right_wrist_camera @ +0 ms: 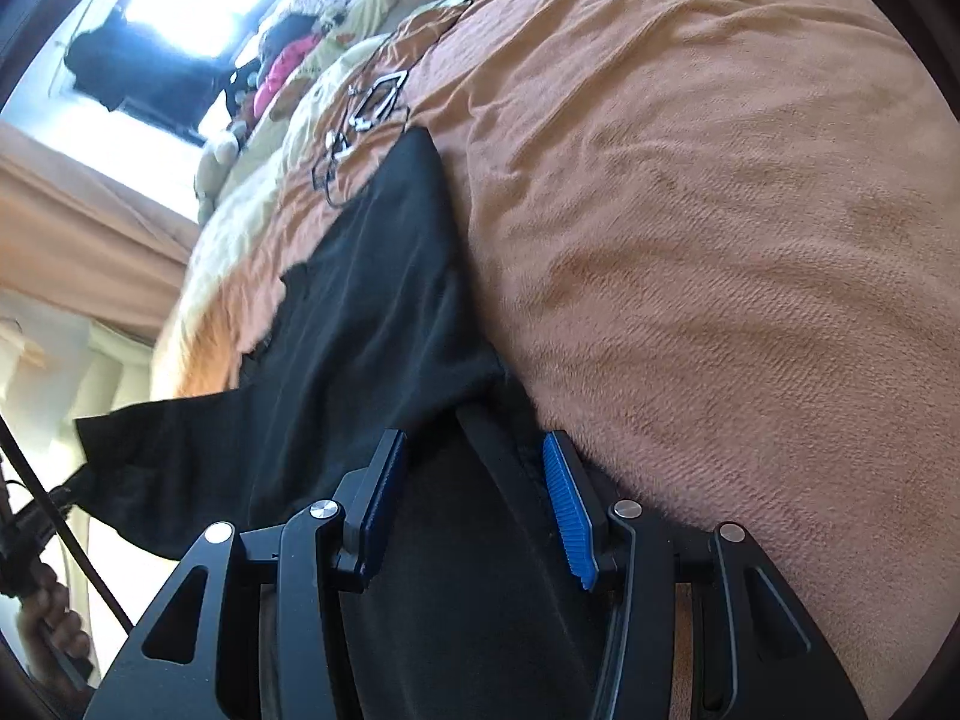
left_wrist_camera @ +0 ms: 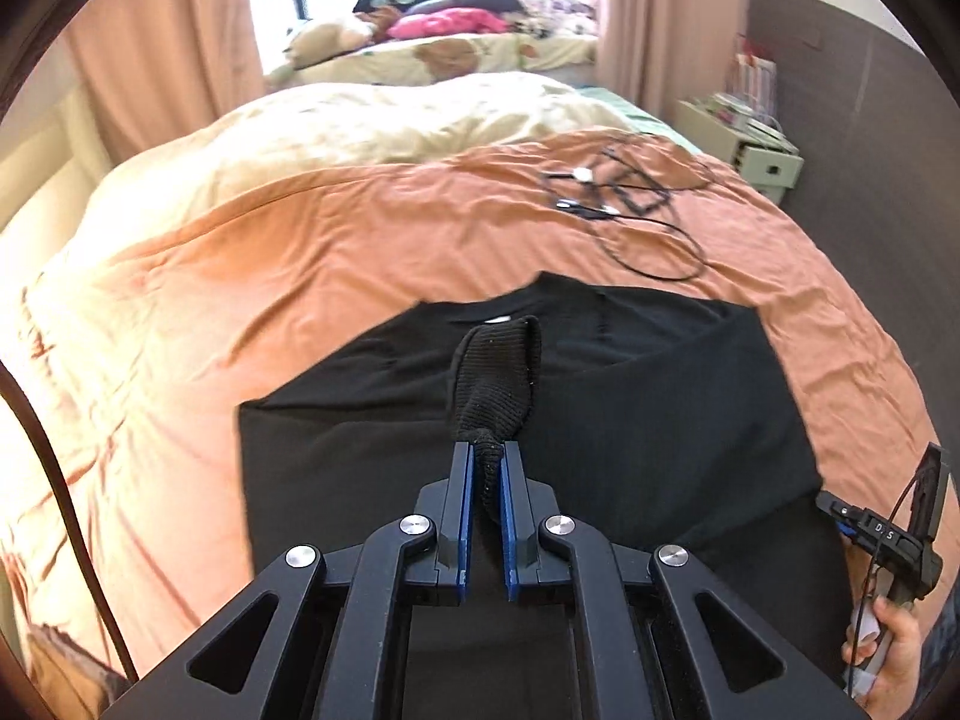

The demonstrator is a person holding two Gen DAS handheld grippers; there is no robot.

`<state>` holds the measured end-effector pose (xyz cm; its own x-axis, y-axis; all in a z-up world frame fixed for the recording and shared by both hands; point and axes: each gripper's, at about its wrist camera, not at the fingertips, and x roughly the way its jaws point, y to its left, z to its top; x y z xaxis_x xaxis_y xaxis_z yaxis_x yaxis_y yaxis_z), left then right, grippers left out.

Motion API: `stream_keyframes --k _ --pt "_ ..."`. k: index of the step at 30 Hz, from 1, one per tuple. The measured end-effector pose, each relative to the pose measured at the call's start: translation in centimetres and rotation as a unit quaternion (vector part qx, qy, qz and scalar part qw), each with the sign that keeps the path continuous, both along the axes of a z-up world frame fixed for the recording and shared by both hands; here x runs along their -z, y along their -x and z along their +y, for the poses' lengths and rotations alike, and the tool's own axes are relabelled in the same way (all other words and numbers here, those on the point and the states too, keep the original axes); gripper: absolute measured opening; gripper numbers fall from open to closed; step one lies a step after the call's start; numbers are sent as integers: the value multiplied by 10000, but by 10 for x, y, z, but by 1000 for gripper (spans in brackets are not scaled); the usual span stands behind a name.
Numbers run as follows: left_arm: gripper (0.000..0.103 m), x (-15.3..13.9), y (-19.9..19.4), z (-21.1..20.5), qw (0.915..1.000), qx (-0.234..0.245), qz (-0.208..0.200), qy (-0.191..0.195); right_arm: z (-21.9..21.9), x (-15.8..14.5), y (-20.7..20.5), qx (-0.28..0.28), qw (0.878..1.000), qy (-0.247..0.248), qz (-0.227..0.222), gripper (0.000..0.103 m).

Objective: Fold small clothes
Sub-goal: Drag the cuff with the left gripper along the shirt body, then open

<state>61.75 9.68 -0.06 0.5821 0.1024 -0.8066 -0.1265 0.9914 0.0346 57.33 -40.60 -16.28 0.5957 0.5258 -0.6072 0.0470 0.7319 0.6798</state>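
Nearest us, our left hand-held gripper (left_wrist_camera: 486, 459) pinches a ribbed black cuff (left_wrist_camera: 498, 378) between nearly closed pads; only the right wrist view shows our right hand-held gripper (right_wrist_camera: 474, 468) spread wide over the black garment (right_wrist_camera: 372, 312), gripping nothing. The garment lies on the orange bedspread (left_wrist_camera: 300, 240), with tangled cables (left_wrist_camera: 618, 198) beyond.

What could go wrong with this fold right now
The left gripper pinches only a narrow ribbed edge of the black garment, so the fabric may slip out. The right gripper is open with cloth between its fingers, so that side could sag or bunch. The loose cables lie near the garment and might snag.
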Motion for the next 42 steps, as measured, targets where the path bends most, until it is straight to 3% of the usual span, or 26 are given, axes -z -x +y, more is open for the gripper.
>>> stream_keyframes --k 10,21,32,37,42 --pt "8 33 28 64 9979 -600 191 167 -3 0 1 111 9999 -24 119 31" --pt "8 98 48 100 9926 -918 627 491 -12 -9 10 369 9990 -254 4 32" --pt "8 127 56 123 9889 -1077 726 721 24 -16 4 86 9981 488 -379 32" --pt "8 146 58 135 9855 -1225 872 781 32 -12 0 31 9966 795 -233 32" --pt "6 164 62 160 9760 -1820 1087 494 30 -15 0 33 9967 791 -183 32"
